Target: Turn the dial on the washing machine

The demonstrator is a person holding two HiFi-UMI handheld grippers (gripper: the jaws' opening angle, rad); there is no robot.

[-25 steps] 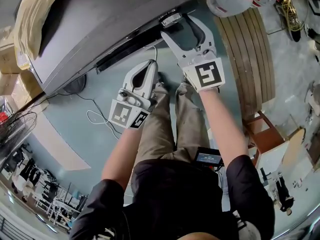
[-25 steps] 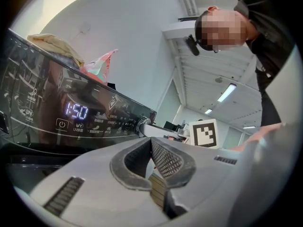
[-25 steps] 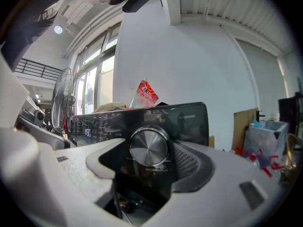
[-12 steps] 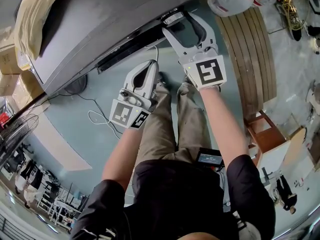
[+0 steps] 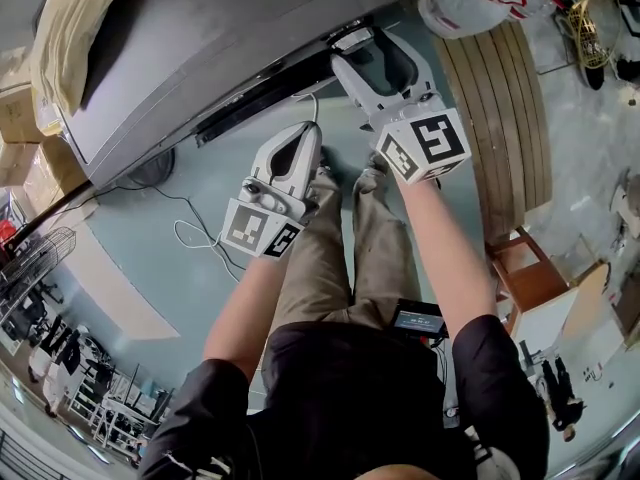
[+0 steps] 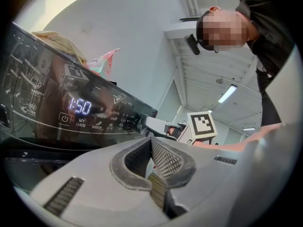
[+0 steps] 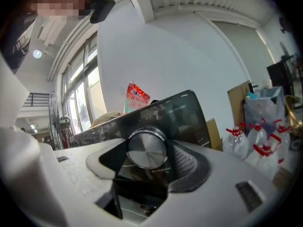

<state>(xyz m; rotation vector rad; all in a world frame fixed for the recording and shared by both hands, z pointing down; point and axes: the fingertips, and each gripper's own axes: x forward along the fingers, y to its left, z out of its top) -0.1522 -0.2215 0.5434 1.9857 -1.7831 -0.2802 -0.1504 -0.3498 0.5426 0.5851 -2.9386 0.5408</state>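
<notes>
- The left hand-held gripper [image 6: 150, 144], white plastic with ribbed grey pads, is held low and nearest the body. Its jaws are drawn together with nothing between them, and it is apart from the machine and idle.
- Just beyond it, the matching white right hand-held gripper [image 5: 355, 48] reaches up to the machine's front edge.
- The round brushed-metal dial [image 7: 147, 148] sits squarely between this gripper's jaws. The ribbed pad presses its right rim and the dark jaw closes on the left, so it reads as clamped on the dial.
- The dial stands out from the glossy black control panel [image 6: 52, 93] of the grey washing machine [image 5: 200, 38], towards the panel's right end.
- Further left on the panel, a lit blue display [image 6: 79, 106] reads 1:50.
- The step in hand looks like the turn itself.
- The next move calls for rolling the wrist about the dial's axis. The grip must stay even, so the pads do not slip off the smooth rim.
</notes>
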